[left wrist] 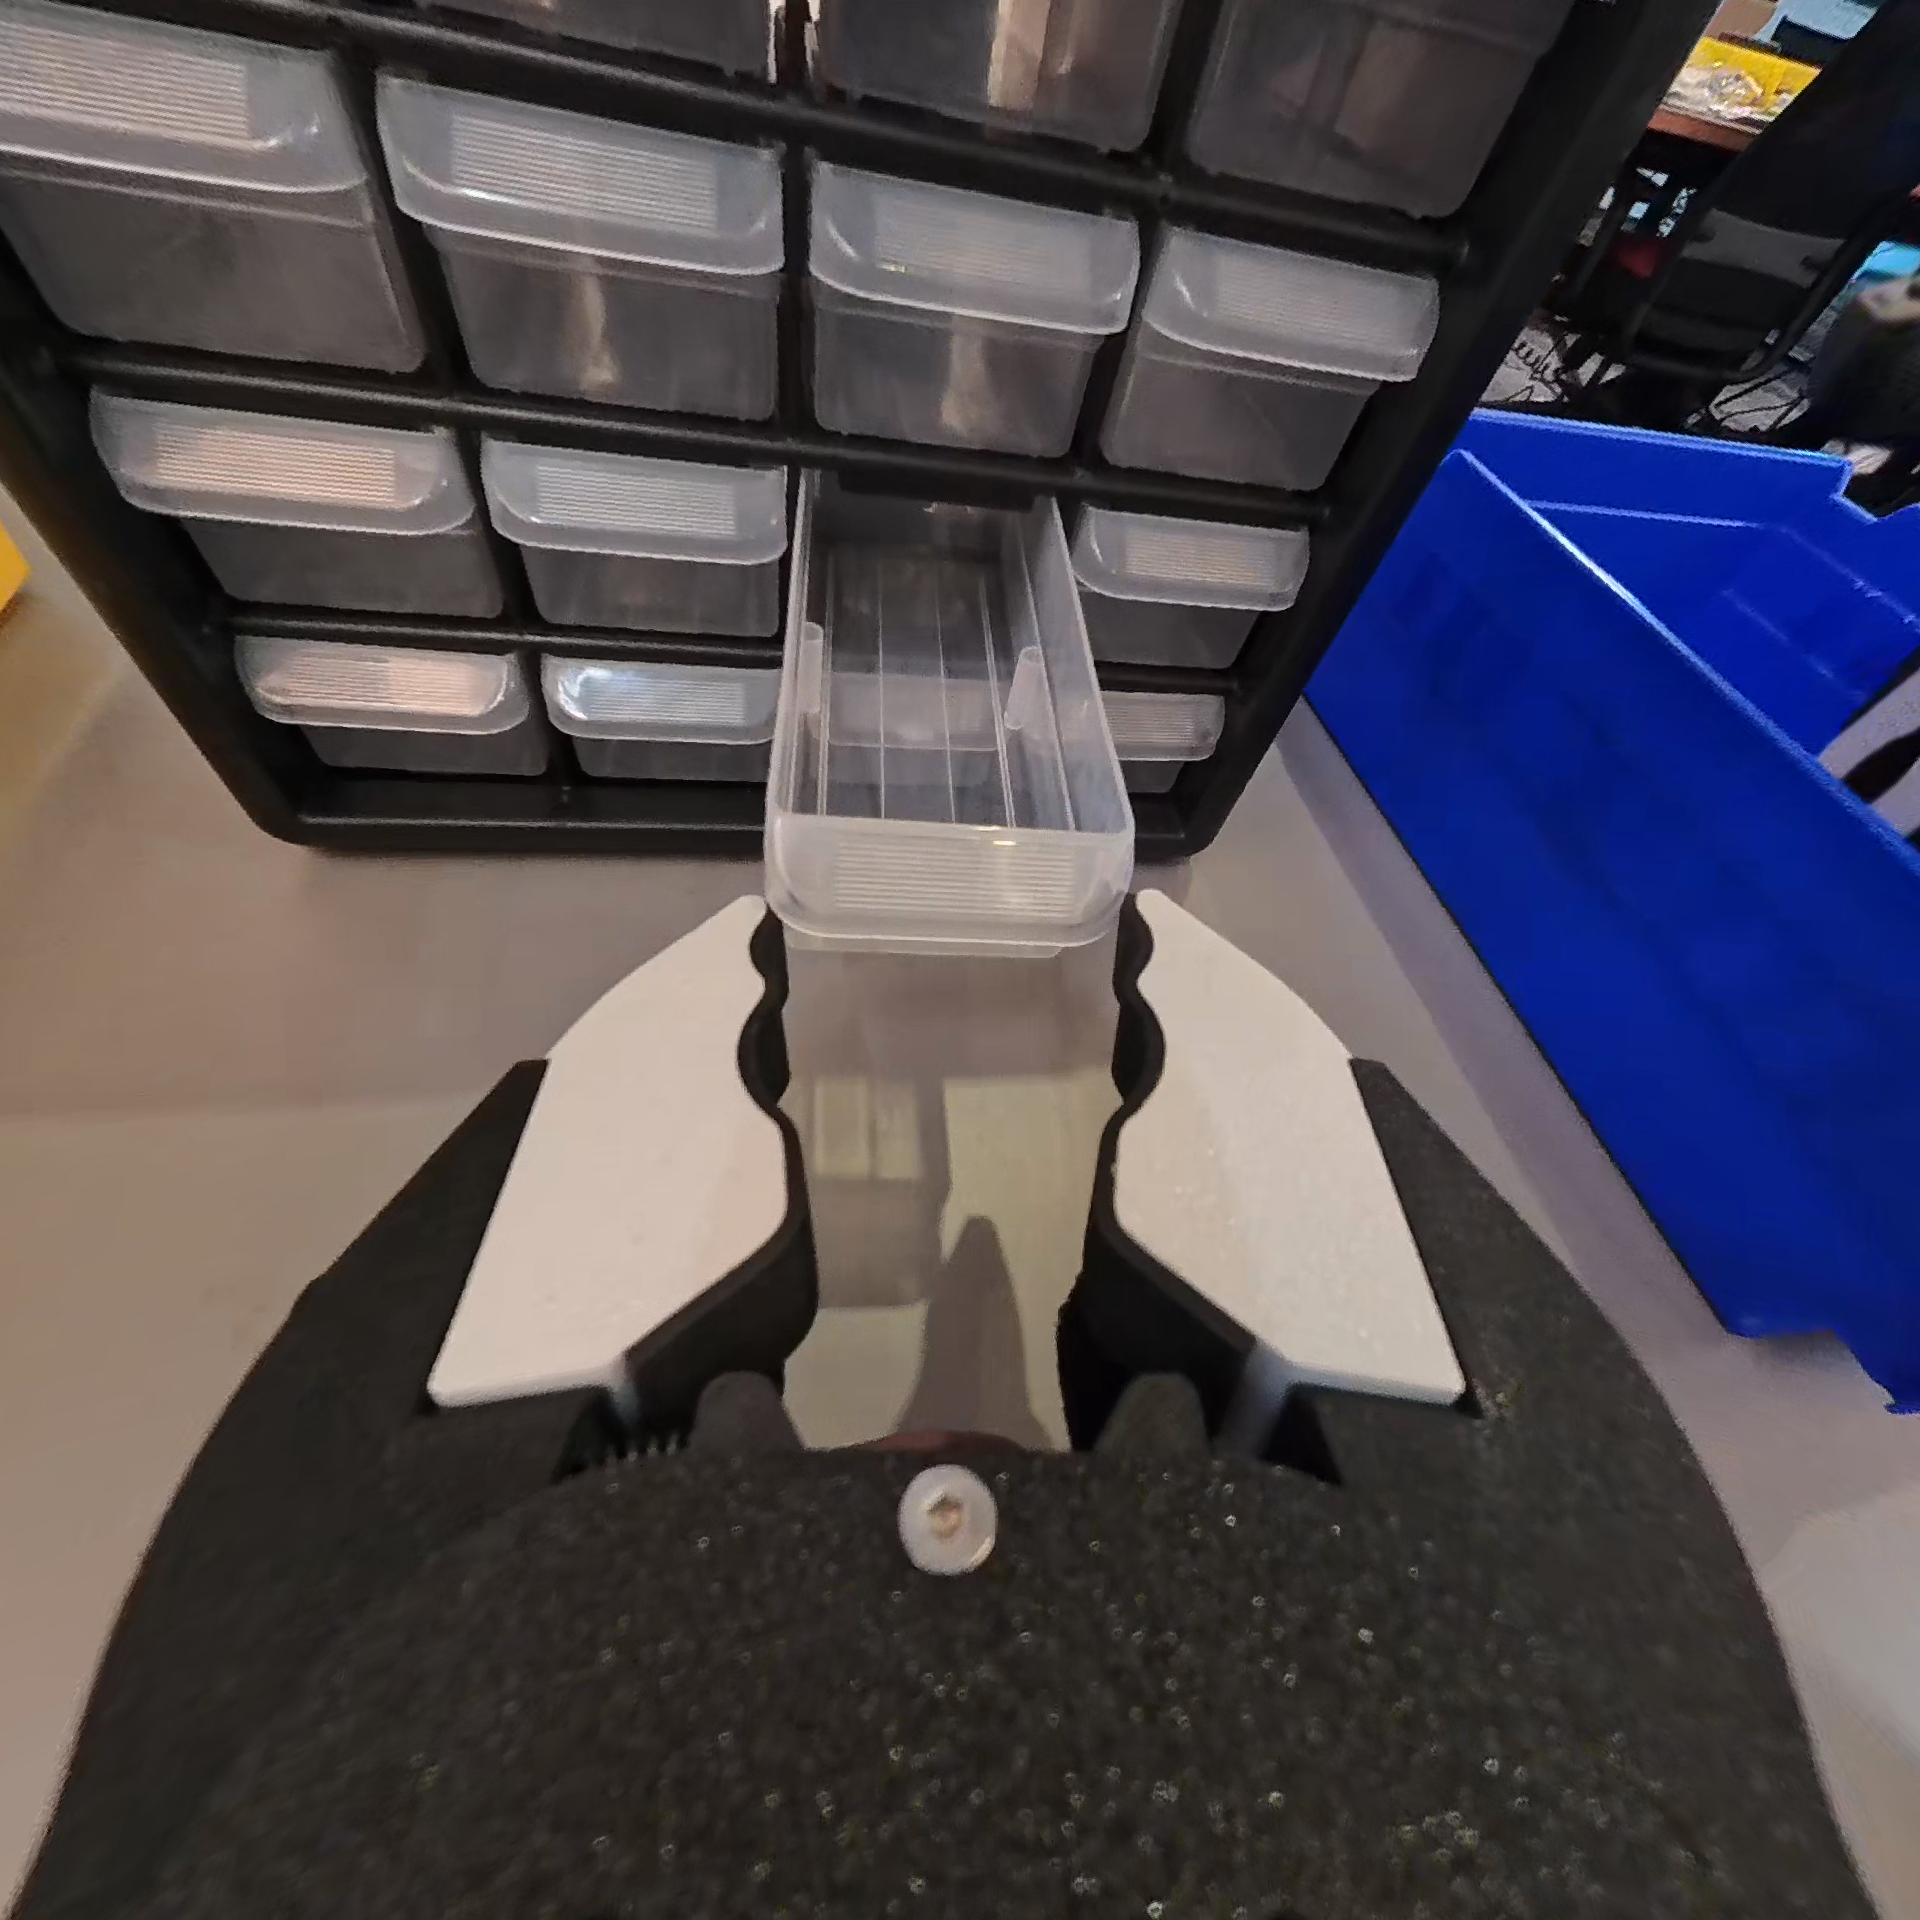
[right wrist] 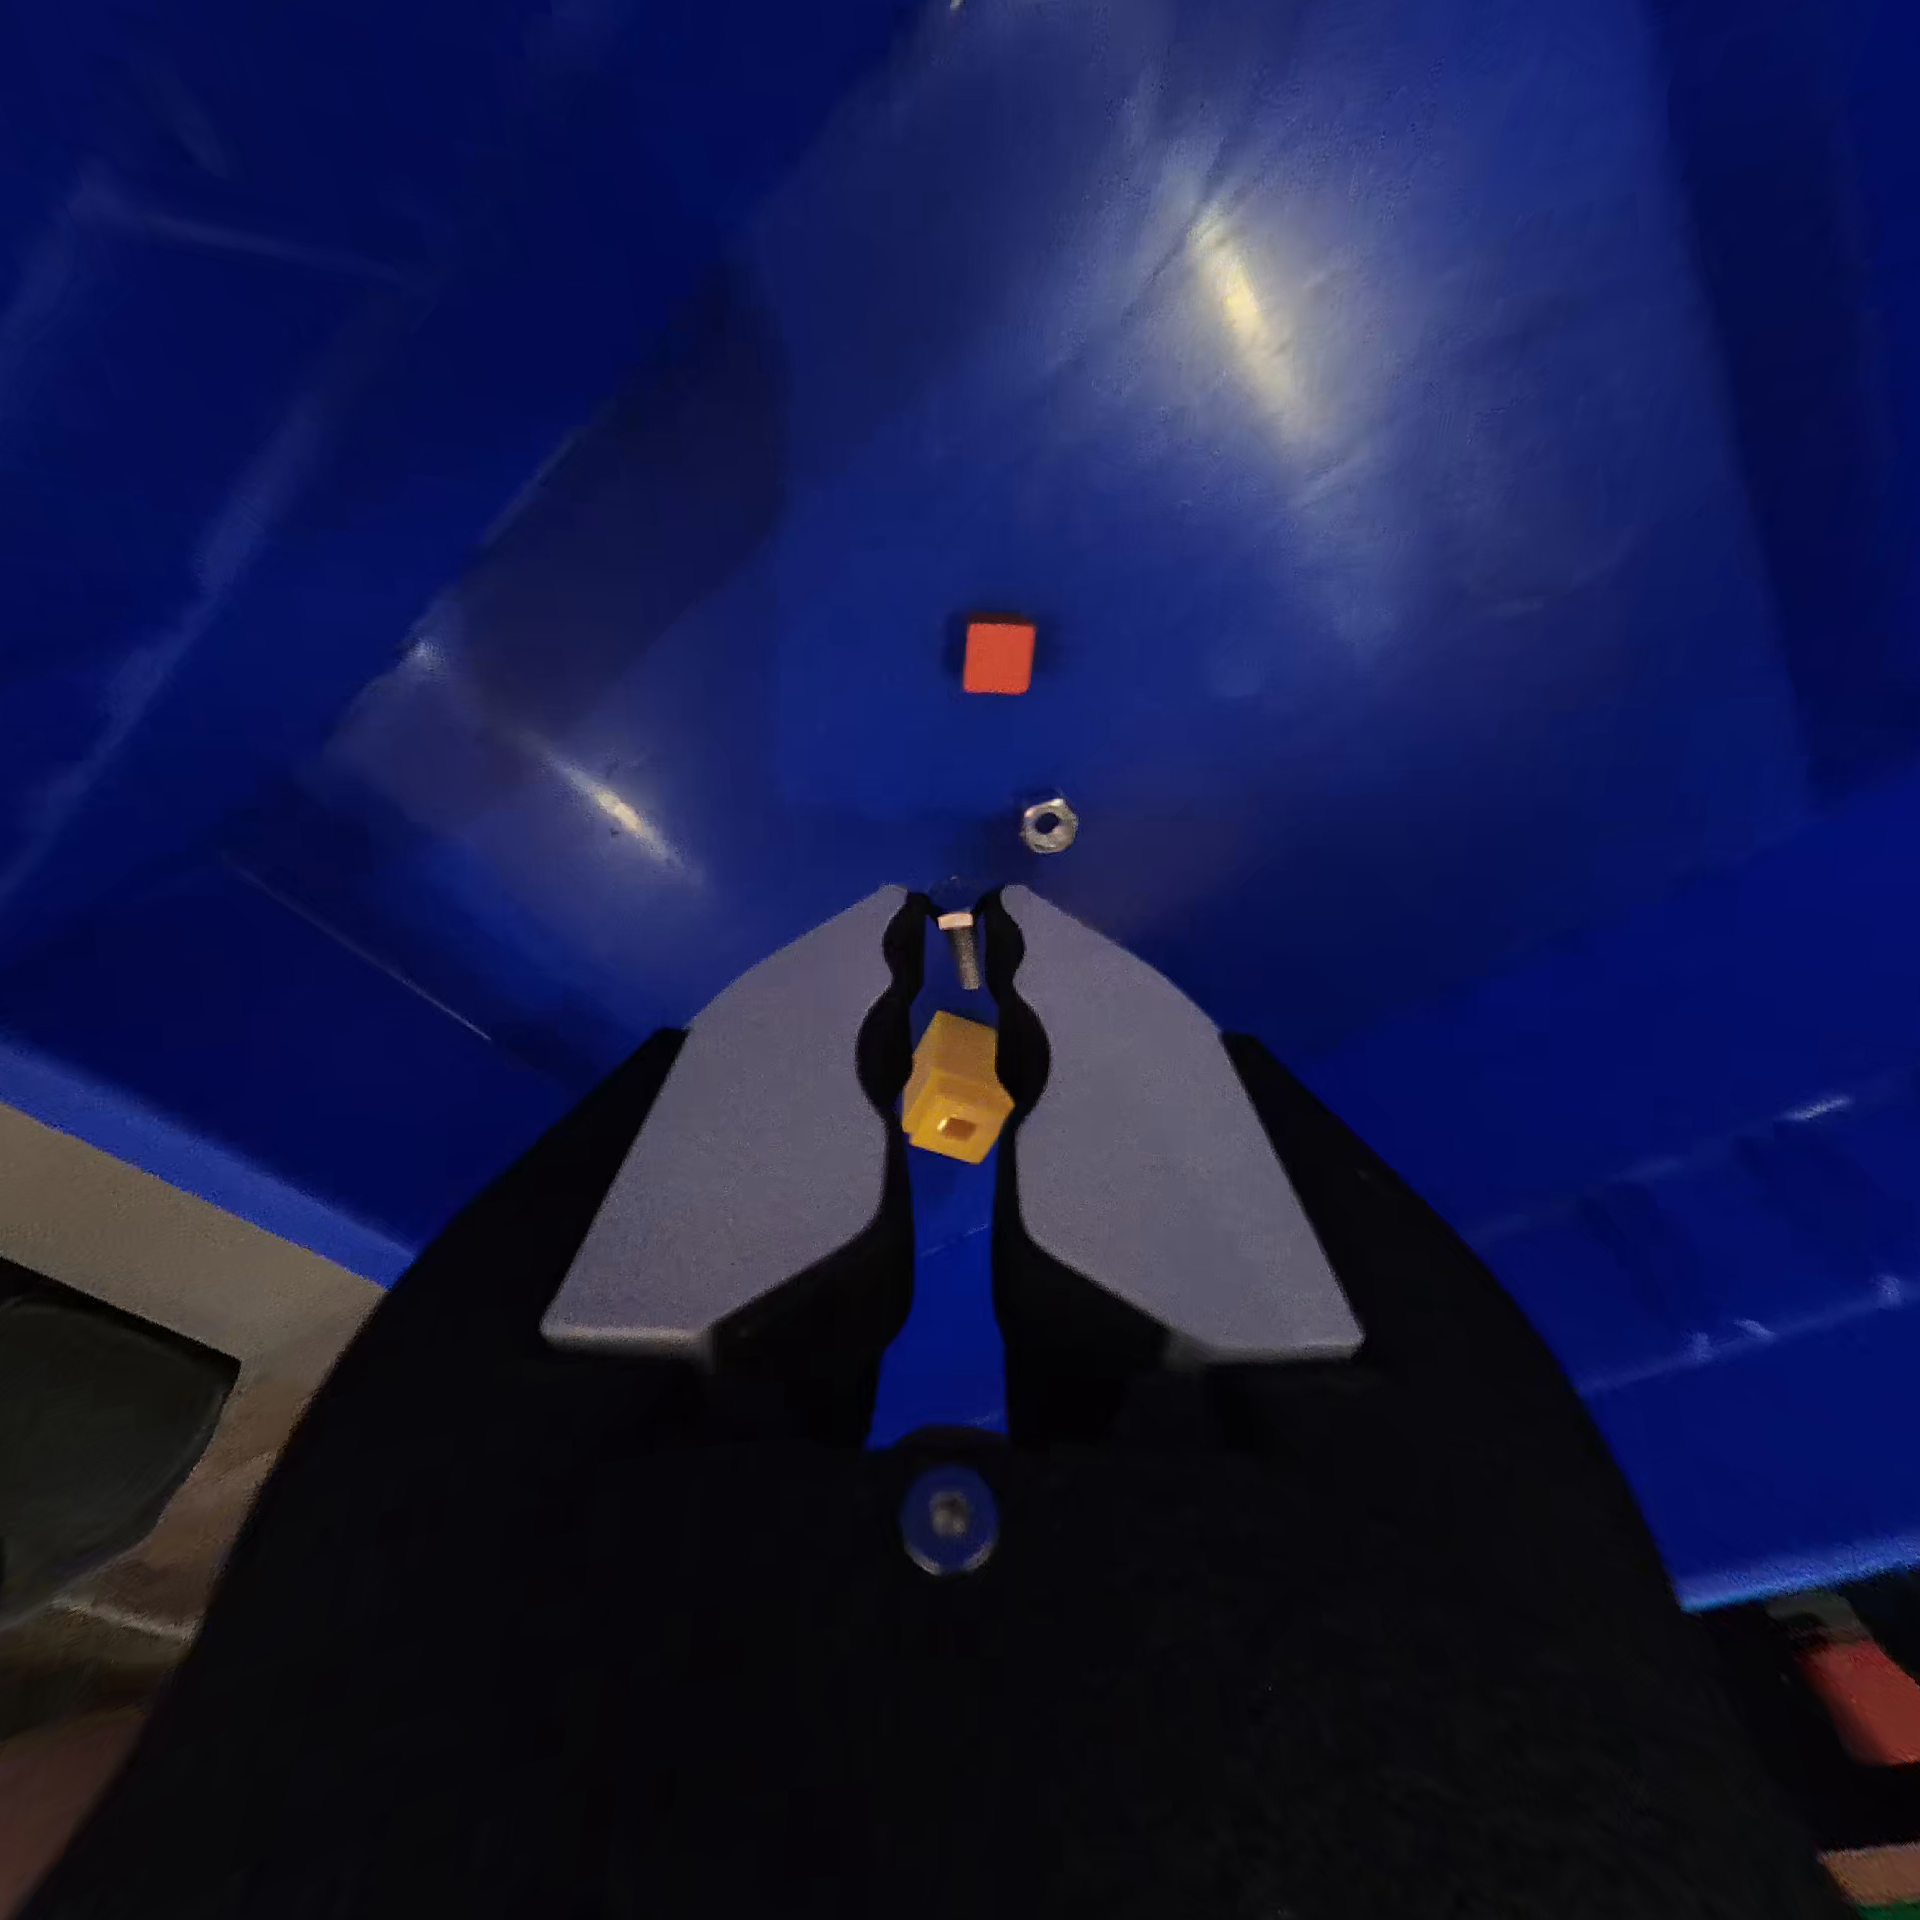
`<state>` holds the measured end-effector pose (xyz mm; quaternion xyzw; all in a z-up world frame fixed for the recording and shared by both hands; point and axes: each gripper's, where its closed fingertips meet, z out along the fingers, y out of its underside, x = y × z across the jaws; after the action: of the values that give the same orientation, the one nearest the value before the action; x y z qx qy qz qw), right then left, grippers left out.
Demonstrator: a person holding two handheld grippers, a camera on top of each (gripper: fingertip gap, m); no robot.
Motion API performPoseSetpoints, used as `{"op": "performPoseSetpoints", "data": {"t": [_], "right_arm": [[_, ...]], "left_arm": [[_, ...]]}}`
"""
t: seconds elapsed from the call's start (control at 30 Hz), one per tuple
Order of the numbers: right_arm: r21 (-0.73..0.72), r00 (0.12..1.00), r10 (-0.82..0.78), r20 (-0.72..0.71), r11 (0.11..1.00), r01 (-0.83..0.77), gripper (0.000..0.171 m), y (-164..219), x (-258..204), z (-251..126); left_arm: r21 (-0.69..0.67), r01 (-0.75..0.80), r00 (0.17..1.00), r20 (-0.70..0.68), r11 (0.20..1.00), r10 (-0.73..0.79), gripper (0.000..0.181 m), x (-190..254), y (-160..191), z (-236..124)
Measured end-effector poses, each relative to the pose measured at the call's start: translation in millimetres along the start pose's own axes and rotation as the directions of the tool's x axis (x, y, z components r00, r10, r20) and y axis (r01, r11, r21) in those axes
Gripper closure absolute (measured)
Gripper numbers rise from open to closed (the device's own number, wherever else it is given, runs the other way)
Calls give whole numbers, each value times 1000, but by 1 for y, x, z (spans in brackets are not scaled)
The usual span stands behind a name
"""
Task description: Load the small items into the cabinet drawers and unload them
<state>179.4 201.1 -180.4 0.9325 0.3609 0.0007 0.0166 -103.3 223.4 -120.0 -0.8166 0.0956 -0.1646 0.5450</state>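
Observation:
The black cabinet (left wrist: 727, 447) holds several clear drawers. One clear drawer (left wrist: 940, 727) in the third row is pulled far out and looks empty. My left gripper (left wrist: 948, 920) is spread wide, with its pads against both sides of that drawer's front. My right gripper (right wrist: 954, 902) is inside the blue bin (right wrist: 1351, 520), nearly closed, with a yellow cube (right wrist: 954, 1086) pinched between its pads. A small bolt (right wrist: 961, 951) shows in the gap near the tips; I cannot tell whether it is held. A red square piece (right wrist: 997, 655) and a metal nut (right wrist: 1047, 826) lie on the bin floor beyond.
The blue bin (left wrist: 1621, 831) stands on the grey table (left wrist: 260, 987), right of the cabinet. A yellow object (left wrist: 8, 571) shows at the left edge. Chairs and a cluttered table stand behind the bin. The tips of one gripper are about 30 centimeters away from the tips of the other. The red square piece (right wrist: 997, 655) is about 4 centimeters from my right fingertips and 25 centimeters from my left.

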Motion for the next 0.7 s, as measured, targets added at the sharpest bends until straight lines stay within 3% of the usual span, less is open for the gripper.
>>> {"op": "performPoseSetpoints", "data": {"t": [0.17, 0.23, 0.33, 0.4, 0.5, 0.6, 0.7], "right_arm": [[3, 1000, -9, 24, 1000, 9, 160, 3, -7, 12], [35, 999, -43, -33, 998, 44, 160, 1, -4, 13], [172, 991, -30, -134, 984, 53, 148, -4, -8, -17], [337, 974, 42, -223, 941, 37, 147, -9, -14, -54], [621, 935, 206, -290, 784, 20, 146, -11, -37, -110], [845, 946, 287, -151, 534, -27, 146, -12, -99, -131], [950, 979, 203, 13, 302, -75, 150, -15, -178, -121]], "left_arm": [[-2, 0, 1000, 18, 1000, 0, 121, 1, -2, 7], [-5, 7, 1000, 26, 1000, -6, 121, 2, -5, 11], [-19, 31, 999, 31, 999, -30, 121, 4, -13, 24], [-40, 46, 999, 18, 998, -45, 115, 7, -16, 36], [-76, 57, 998, -2, 996, -57, 108, 8, -14, 45], [-64, 78, 997, -24, 995, -79, 110, 3, -6, 31], [5, 110, 991, -73, 994, -109, 143, 3, -8, 14]]}}
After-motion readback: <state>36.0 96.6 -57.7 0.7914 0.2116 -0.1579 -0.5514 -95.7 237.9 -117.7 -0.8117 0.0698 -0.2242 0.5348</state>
